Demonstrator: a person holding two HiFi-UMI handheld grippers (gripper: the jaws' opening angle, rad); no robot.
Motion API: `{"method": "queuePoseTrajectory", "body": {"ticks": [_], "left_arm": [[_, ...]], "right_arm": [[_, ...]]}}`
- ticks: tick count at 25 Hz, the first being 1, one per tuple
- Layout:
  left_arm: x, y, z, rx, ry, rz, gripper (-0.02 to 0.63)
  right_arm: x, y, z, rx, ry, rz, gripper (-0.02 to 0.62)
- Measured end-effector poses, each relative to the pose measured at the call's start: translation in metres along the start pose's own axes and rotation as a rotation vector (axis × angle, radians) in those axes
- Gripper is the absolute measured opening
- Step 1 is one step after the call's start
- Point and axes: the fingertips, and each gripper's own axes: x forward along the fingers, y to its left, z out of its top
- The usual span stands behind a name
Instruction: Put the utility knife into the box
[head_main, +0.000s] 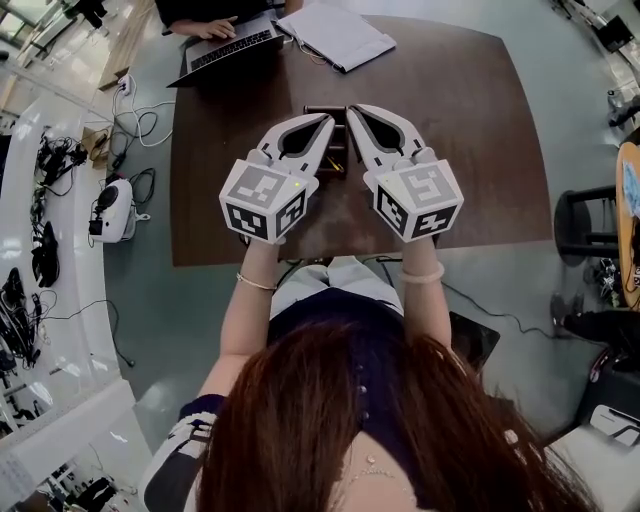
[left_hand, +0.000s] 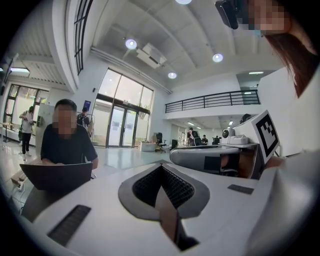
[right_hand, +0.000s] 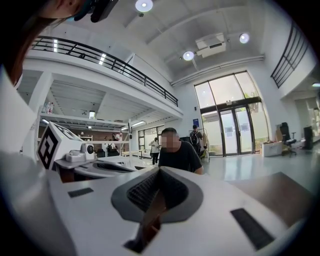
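My left gripper (head_main: 327, 121) and right gripper (head_main: 352, 110) are held up side by side over the brown table (head_main: 470, 130), tips pointing away from me and tilted upward. Both are shut, jaws meeting at the tips with nothing between them, as the left gripper view (left_hand: 161, 166) and the right gripper view (right_hand: 159, 170) show. A dark box (head_main: 337, 155) lies on the table beneath and between them, mostly hidden. No utility knife is visible in any view.
At the table's far side a person (left_hand: 65, 145) works at an open laptop (head_main: 225, 45), beside a white folder (head_main: 335, 33). A black stool (head_main: 585, 220) stands to the right. Cables and a white device (head_main: 112, 210) lie on the floor to the left.
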Motion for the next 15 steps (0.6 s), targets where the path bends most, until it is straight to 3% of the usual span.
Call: {"method": "queuePoseTrajectory", "body": {"ticks": [15], "left_arm": [[-0.0036, 0.0070, -0.0069, -0.022, 0.022, -0.004, -0.008]], "right_arm": [[0.0047, 0.0031, -0.0076, 0.000, 0.045, -0.007, 0.015]]}}
